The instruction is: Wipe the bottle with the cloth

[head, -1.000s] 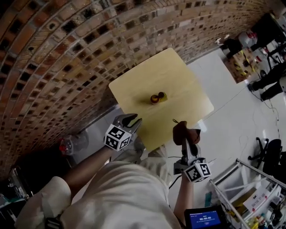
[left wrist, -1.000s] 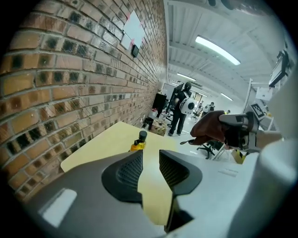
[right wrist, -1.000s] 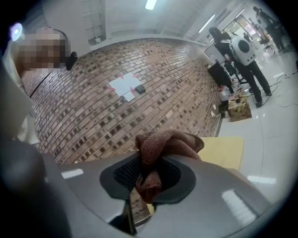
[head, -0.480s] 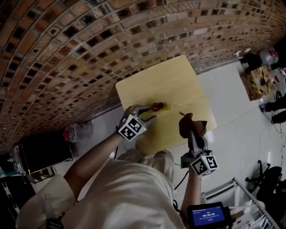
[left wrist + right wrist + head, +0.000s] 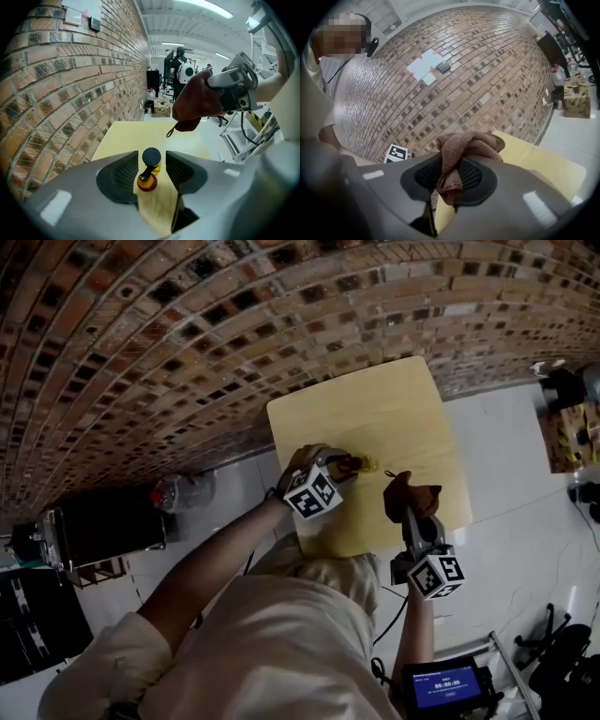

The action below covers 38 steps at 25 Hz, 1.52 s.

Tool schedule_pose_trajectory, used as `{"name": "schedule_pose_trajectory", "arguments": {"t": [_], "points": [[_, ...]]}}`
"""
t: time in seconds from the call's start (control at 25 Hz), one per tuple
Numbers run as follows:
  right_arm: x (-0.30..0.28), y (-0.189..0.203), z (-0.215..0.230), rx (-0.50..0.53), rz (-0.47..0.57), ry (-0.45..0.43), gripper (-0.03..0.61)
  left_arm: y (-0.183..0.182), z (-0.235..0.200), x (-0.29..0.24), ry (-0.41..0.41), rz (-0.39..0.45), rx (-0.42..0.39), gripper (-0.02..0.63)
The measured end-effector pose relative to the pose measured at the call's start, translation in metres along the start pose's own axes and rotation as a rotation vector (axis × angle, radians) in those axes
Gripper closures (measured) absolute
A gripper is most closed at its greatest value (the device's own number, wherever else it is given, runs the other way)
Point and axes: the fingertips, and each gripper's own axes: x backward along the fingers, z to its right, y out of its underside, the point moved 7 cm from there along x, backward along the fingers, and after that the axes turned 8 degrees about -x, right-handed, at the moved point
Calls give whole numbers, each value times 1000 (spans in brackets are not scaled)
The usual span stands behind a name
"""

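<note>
Left claw [image 5: 151, 161], jaws just opening, straddles the bottle [image 5: 147, 182] on the table [image 5: 122, 136] without touching it. Right claw [image 5: 450, 176] grips the cloth [image 5: 468, 143] nearby. Best to close squarely on the bottle's body and hold it steady before bringing the cloth in.
</note>
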Motion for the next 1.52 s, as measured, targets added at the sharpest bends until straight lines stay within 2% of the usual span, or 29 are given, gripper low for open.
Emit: {"name": "schedule_pose_trajectory", "arguments": {"t": [0.32, 0.56, 0.88, 0.96, 1.04, 1.28, 1.4, 1.52], "points": [[-42, -3, 1, 57, -56, -9, 510, 5, 2, -23, 14, -52, -32, 414], [-78, -3, -7, 113, -103, -68, 510, 6, -5, -26, 40, -41, -27, 417], [-127, 29, -16, 242, -276, -119, 510, 4, 3, -34, 68, -57, -75, 440], [-135, 44, -10, 291, -315, -96, 509, 0, 8, -36, 71, -59, -109, 440], [-139, 50, -4, 302, -298, -70, 506, -2, 10, -38, 70, -59, -118, 440], [-142, 44, 24, 181, -202, 45, 508, -7, 4, -41, 57, -48, -82, 442], [-147, 49, 47, 130, -217, 139, 509, -8, 8, -41, 65, -44, -99, 442], [-154, 65, 69, 128, -272, 190, 509, -8, 14, -41, 71, -53, -126, 442]]}}
